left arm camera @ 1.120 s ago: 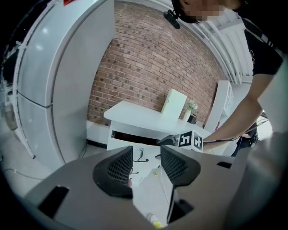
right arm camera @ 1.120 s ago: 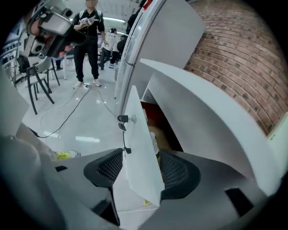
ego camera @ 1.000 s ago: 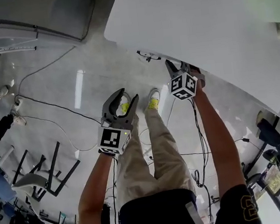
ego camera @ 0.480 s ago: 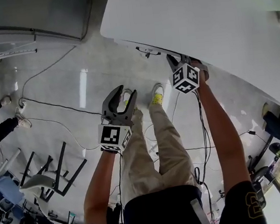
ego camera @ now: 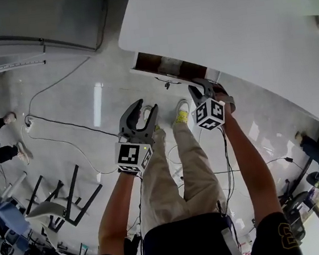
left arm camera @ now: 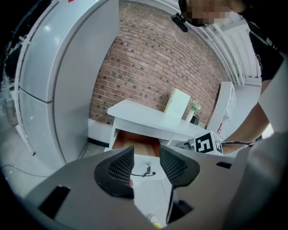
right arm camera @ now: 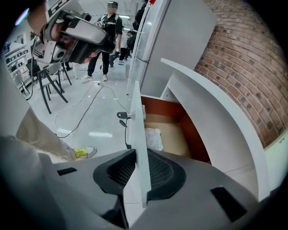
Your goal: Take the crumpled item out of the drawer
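Note:
The white table's (ego camera: 222,25) drawer (ego camera: 167,66) stands partly pulled out, its brown inside showing. A crumpled white item (right arm camera: 153,138) lies on the drawer floor near the front. My right gripper (right arm camera: 139,173) straddles the white drawer front (right arm camera: 137,121); its jaws are closing, and both pads press on the panel. In the head view the right gripper (ego camera: 199,86) sits at the drawer's right end. My left gripper (ego camera: 147,105) hangs open above the floor, short of the drawer, with nothing between its fingers. Seen from the left gripper (left arm camera: 146,164), the drawer (left arm camera: 135,140) lies straight ahead.
A key (right arm camera: 122,116) hangs from the drawer front's lock. Cables (ego camera: 61,121) trail across the glossy floor. Chairs (ego camera: 59,201) stand at the left, and people (right arm camera: 105,27) stand farther off. A tall grey cabinet (left arm camera: 67,67) and a brick wall (left arm camera: 153,58) flank the table.
The drawer has slid out from under the table, drawn by the right gripper, which has come back toward me. The left gripper has barely moved.

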A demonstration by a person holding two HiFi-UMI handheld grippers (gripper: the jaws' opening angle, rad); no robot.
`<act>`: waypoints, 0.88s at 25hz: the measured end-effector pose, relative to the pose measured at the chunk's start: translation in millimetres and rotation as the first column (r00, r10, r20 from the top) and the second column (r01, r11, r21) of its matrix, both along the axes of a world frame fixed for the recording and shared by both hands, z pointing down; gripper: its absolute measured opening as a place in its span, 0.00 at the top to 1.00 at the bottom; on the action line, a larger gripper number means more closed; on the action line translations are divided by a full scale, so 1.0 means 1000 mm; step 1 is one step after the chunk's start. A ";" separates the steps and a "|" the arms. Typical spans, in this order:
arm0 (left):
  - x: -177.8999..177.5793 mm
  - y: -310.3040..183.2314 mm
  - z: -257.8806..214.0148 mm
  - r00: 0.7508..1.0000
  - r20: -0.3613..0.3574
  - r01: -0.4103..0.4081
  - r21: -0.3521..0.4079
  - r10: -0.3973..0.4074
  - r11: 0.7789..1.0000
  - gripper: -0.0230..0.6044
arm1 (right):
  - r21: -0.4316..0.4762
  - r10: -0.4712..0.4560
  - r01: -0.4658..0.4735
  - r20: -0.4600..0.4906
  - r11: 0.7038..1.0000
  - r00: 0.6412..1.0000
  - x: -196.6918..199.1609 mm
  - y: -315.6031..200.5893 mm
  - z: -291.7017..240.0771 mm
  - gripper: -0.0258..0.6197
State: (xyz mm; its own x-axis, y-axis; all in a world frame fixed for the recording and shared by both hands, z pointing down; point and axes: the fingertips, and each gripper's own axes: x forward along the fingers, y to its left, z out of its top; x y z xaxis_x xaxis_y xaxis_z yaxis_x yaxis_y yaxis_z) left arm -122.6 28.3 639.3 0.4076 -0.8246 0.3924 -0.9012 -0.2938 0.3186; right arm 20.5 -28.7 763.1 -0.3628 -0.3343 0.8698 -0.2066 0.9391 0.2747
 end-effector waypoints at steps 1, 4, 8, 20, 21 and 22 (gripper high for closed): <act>0.001 -0.001 0.002 1.000 -0.002 0.005 -0.003 -0.005 1.000 0.66 | -0.003 0.002 -0.002 -0.001 1.000 1.000 0.000 0.003 0.000 0.81; 0.002 -0.006 0.007 1.000 -0.013 0.022 -0.014 -0.022 1.000 0.66 | -0.017 0.001 0.000 0.001 1.000 1.000 0.001 0.014 0.000 0.81; 0.001 -0.010 0.011 1.000 -0.015 0.023 -0.024 -0.024 0.999 0.66 | -0.036 -0.009 0.009 0.010 0.999 1.000 -0.004 0.036 0.001 0.81; 0.017 -0.045 0.027 0.957 0.121 -0.252 -0.101 0.263 0.962 0.64 | -0.022 -0.004 0.004 0.005 1.000 1.000 -0.008 0.059 0.006 0.81; 0.023 -0.048 0.031 0.937 0.123 -0.311 -0.124 0.326 0.942 0.62 | -0.021 -0.005 0.005 0.006 1.000 1.000 -0.008 0.059 0.005 0.81; 0.029 -0.050 0.037 0.910 0.124 -0.376 -0.155 0.396 0.913 0.58 | -0.019 -0.005 0.005 0.006 1.000 1.000 -0.008 0.059 0.005 0.81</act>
